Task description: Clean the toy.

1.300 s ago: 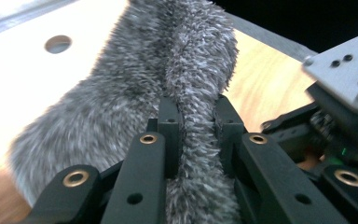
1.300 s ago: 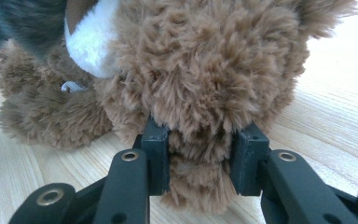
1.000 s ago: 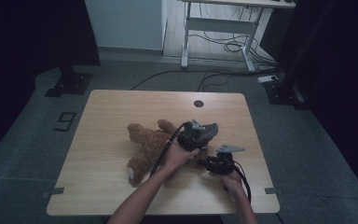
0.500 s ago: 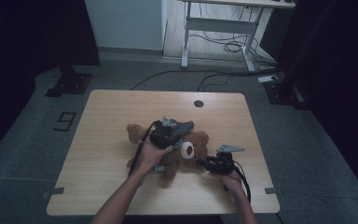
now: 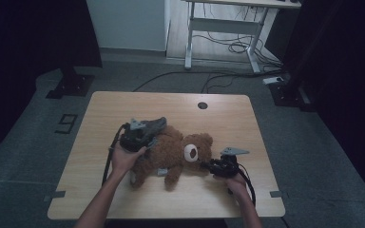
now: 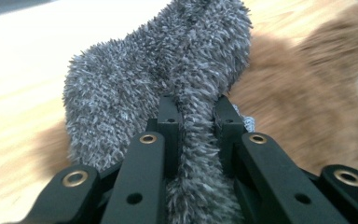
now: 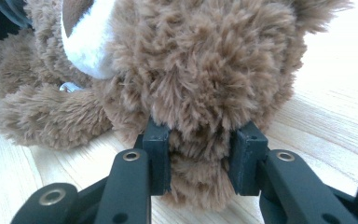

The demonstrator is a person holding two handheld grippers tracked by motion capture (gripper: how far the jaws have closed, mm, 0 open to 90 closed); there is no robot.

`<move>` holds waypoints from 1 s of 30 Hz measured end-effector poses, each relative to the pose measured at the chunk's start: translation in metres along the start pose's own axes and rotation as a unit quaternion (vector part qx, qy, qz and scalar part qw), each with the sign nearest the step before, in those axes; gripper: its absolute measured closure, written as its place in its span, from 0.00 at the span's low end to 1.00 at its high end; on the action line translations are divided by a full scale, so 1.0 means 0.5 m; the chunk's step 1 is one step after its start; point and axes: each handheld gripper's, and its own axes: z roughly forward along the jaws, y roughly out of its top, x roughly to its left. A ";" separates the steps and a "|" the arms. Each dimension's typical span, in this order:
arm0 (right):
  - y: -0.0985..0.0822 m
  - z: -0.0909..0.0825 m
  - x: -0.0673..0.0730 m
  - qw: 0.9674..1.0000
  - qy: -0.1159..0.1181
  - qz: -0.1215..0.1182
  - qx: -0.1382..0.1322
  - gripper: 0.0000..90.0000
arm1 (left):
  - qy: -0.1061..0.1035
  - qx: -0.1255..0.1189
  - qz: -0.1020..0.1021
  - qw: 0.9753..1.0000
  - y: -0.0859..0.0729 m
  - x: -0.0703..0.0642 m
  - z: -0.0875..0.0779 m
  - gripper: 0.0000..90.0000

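Observation:
A brown teddy bear lies on its back in the middle of the wooden table, its white muzzle turned up. My left gripper is over the bear's left side, shut on a grey fuzzy piece of cloth. In the left gripper view the grey cloth is pinched between the jaws of that gripper, with brown fur behind it. My right gripper rests on the table by the bear's head. It is shut on a tuft of the teddy bear at the head's lower edge.
A round cable hole sits near the table's far edge. Beyond the table stands a white desk frame with cables on the floor. Bare wood lies to the left of and behind the bear.
My left hand has swept left across the bear with the grey cloth in its jaws, uncovering the bear's head and muzzle. The right gripper has stayed put.

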 end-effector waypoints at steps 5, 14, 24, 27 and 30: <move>0.000 0.000 -0.001 1.000 0.002 0.002 -0.002 0.72 | 0.008 0.012 -0.027 1.000 -0.043 0.045 0.002 0.86; 0.000 0.000 -0.002 1.000 0.001 0.002 -0.001 0.72 | 0.000 -0.009 -0.019 1.000 -0.016 0.020 -0.021 0.86; -0.001 -0.001 -0.001 1.000 0.000 0.002 0.000 0.70 | -0.041 -0.019 0.023 0.999 0.061 -0.090 0.017 0.86; -0.001 -0.002 -0.002 1.000 0.000 0.003 -0.001 0.69 | -0.042 -0.005 0.017 0.999 0.055 -0.099 0.051 0.85; -0.001 -0.005 -0.004 1.000 -0.001 0.000 -0.004 0.62 | -0.039 -0.014 0.015 0.999 0.043 -0.099 0.059 0.86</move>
